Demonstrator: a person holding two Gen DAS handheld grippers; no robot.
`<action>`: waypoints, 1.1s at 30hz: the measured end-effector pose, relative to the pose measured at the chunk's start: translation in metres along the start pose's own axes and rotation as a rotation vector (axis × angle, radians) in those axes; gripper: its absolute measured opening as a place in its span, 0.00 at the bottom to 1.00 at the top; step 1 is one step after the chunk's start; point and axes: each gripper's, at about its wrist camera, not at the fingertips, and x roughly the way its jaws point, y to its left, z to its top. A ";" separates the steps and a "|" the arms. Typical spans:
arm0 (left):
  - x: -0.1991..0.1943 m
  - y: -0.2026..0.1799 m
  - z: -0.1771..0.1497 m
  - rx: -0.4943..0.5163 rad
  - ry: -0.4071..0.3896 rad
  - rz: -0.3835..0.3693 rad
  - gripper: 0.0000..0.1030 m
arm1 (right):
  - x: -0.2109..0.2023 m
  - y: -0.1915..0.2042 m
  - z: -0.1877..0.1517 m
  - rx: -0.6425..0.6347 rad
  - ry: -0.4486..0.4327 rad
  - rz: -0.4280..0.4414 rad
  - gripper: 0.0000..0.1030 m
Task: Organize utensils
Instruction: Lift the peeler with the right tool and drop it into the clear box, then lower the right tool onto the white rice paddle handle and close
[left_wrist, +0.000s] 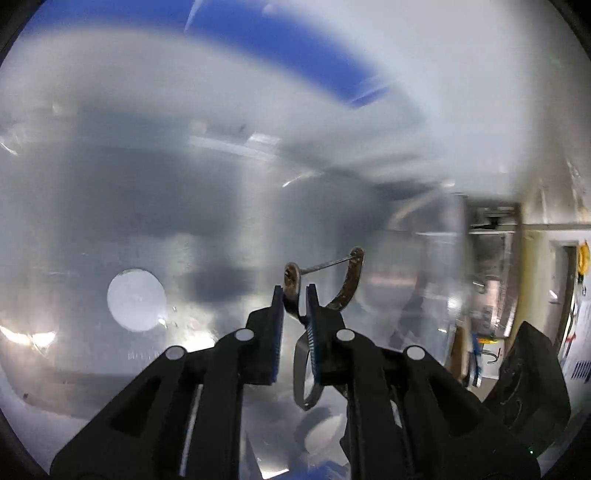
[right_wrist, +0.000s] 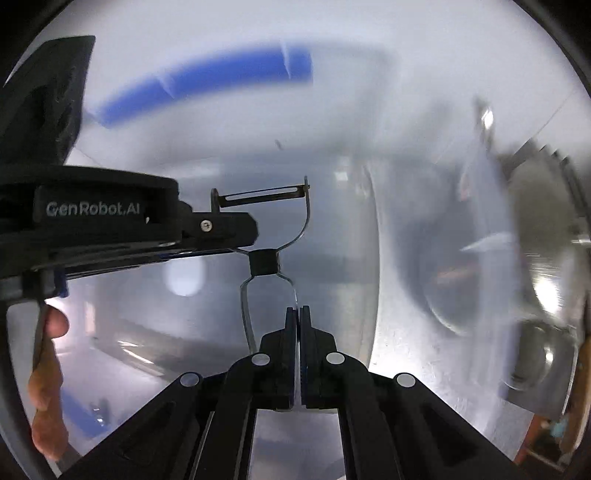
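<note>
- A blurred steel counter (left_wrist: 122, 206) fills most of both frames.
- In the left wrist view, a pale round patch (left_wrist: 136, 300) shows on it at lower left.
- A blue strip (right_wrist: 207, 79) crosses the upper left of the right wrist view, its nature unclear.

The Y-shaped metal wire-frame peeler (right_wrist: 275, 236) is held above the blurred stainless steel bench (right_wrist: 406, 332) by both claws. The left claw (left_wrist: 294, 301) clamps one fork arm near the blade. The right claw (right_wrist: 297, 314) clamps the handle loop below it.
</note>
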 end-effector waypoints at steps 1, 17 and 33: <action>0.008 0.002 0.001 -0.003 0.021 0.007 0.10 | 0.011 -0.004 0.001 0.008 0.048 -0.016 0.03; -0.136 -0.081 -0.129 0.342 -0.393 0.042 0.93 | -0.155 -0.038 -0.176 -0.073 -0.354 0.022 0.71; -0.029 -0.044 -0.282 0.350 -0.099 0.136 0.93 | -0.018 -0.046 -0.338 0.150 0.011 -0.011 0.69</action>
